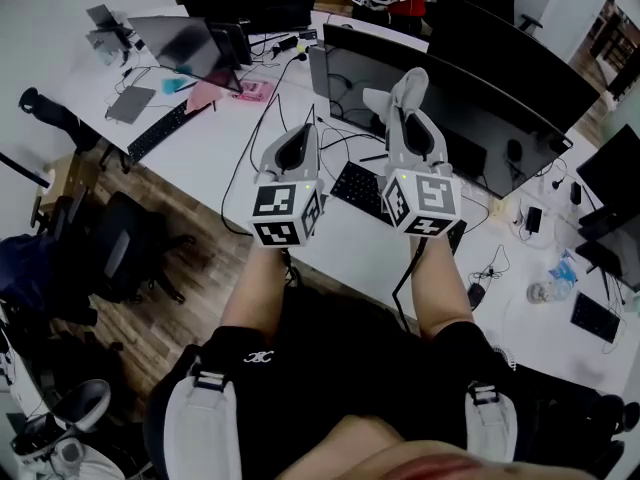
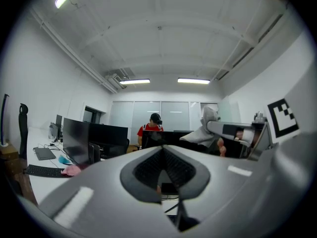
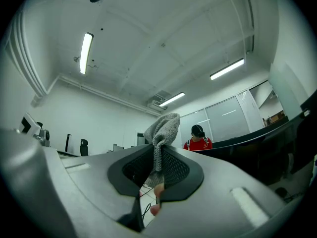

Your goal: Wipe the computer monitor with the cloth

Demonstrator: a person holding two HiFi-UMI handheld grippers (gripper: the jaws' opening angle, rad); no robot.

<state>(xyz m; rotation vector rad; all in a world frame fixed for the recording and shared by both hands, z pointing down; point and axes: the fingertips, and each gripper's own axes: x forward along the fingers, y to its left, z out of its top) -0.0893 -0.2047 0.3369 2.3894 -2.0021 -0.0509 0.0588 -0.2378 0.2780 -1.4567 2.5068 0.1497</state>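
While right gripper [image 3: 157,155] points upward, jaws clamped on grey cloth [image 3: 162,127]: lower part pinched between pads, bunched top sticks out past jaw tips. Left gripper [image 2: 163,150] just beside right one, to its left, tilted up too; jaws together, nothing between. Head view: cloth at right tips overlaps curved monitor [image 1: 480,118] ahead; contact with screen cannot tell. Keyboard [image 1: 360,190] on desk [image 1: 330,238] below, between both grippers.
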